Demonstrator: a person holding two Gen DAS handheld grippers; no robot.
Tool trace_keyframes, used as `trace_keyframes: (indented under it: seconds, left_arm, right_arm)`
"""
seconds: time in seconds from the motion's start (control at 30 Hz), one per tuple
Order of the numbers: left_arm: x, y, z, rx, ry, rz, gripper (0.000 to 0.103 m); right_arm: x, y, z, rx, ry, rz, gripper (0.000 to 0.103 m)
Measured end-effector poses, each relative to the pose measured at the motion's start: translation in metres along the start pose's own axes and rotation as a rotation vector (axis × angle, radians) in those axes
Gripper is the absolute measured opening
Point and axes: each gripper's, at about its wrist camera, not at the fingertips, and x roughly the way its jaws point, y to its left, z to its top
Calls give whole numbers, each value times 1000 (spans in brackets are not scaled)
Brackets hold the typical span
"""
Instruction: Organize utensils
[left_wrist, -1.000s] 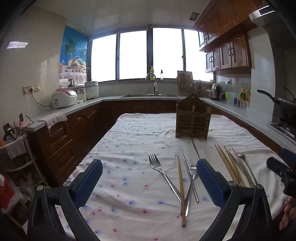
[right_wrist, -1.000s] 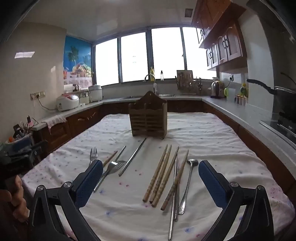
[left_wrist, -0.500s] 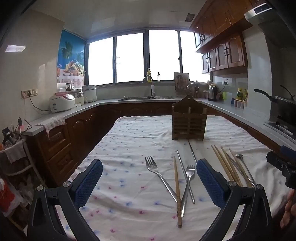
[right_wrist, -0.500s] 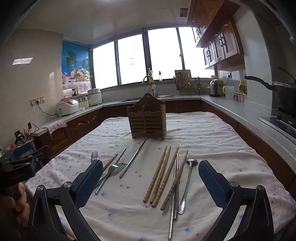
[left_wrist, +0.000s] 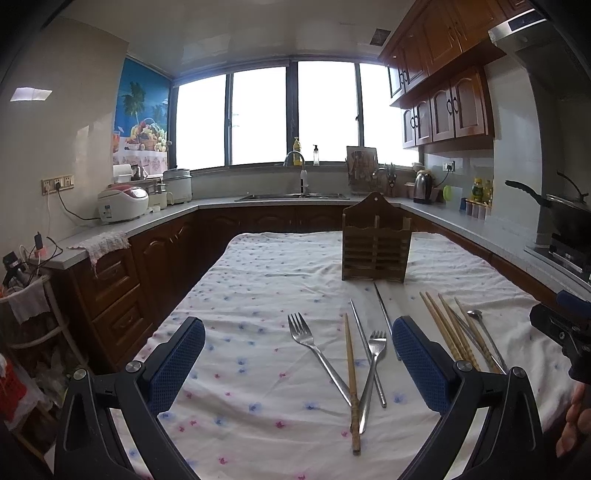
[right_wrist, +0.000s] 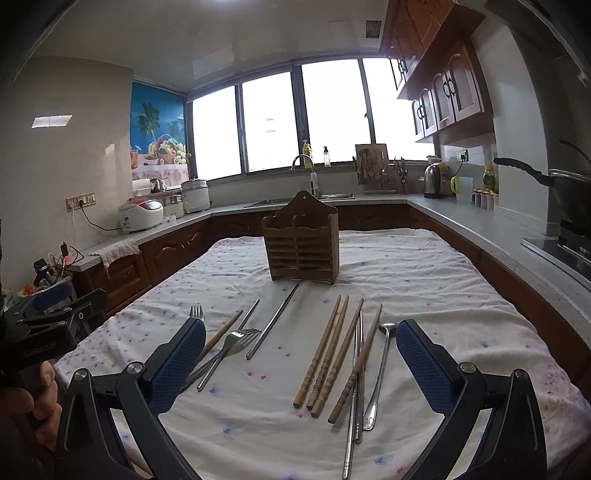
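A wooden utensil holder stands upright on the cloth-covered table. Two forks, a wooden chopstick and metal chopsticks lie in front of it. Several wooden chopsticks, more metal chopsticks and a spoon lie further right. My left gripper is open and empty above the forks. My right gripper is open and empty above the wooden chopsticks.
Kitchen counters run around the table, with a rice cooker, a sink, a kettle and a pan on the stove. Wooden cabinets stand close on the left.
Both views have shifted slightly: the utensils and holder now sit a little lower and closer in frame. Both grippers stay open and empty.
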Motion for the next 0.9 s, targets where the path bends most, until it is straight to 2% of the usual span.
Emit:
trace_keyframes:
  seconds: [0.9]
  left_arm:
    - [1, 0, 1, 2, -3, -11, 102]
  right_arm:
    - [-2, 4, 2, -12, -12, 16, 103]
